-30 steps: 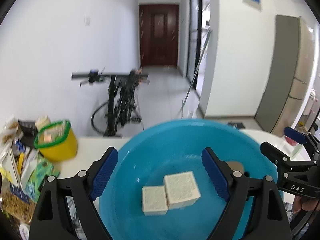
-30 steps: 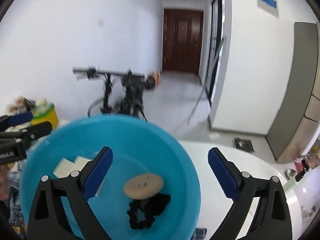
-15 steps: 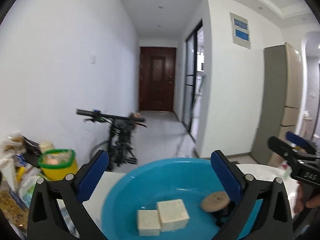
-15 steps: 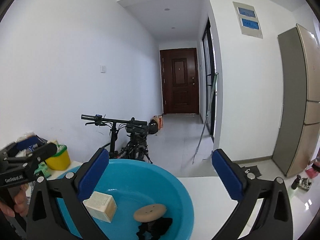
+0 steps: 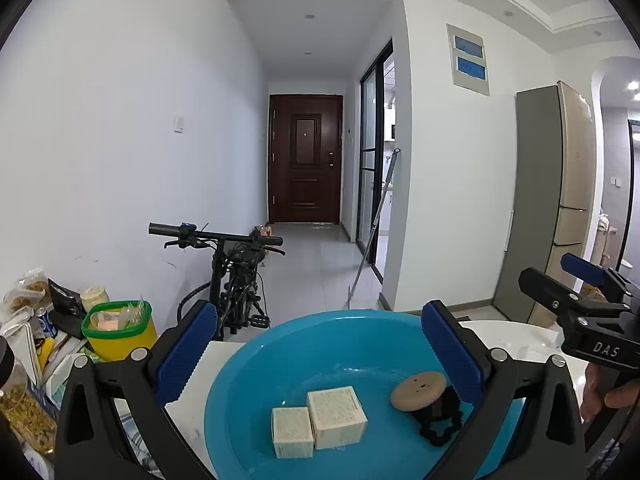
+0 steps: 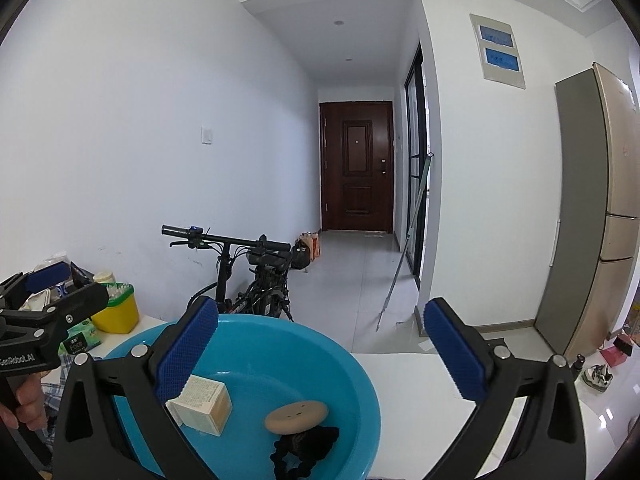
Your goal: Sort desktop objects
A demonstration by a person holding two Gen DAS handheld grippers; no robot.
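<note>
Left wrist view: blue basin (image 5: 280,360) sits on the white table (image 5: 520,336), already holding two pale boxes (image 5: 318,420) touching side by side, a tan disc (image 5: 418,385) and a black scrunchie-like thing (image 5: 438,420) tucked under the disc. Left gripper (image 5: 320,354) is fully spread, nothing between the jaws, pads clear of the basin and above it. Right gripper (image 6: 320,354) same story: wide open, empty, touching nothing; right wrist view shows one box (image 6: 204,402) partly behind its left pad, the second box hidden. My read: this is the gap between a drop-off and the next pick, or the sort may be close to done; can't tell what else is meant to go in. Candidates would be in the clutter at the left: yellow tub (image 5: 120,330) with green rim, snack bags (image 5: 28,292), green pack (image 6: 82,340). For the next pick: keep jaws wide until the item is centred between the pads, come in low and square, close on a flat pair of faces, lift clear of the basin rim before crossing over it, release low so nothing bounces out. Keep the two grippers apart; they're close enough to see each other at the frame edges.
</note>
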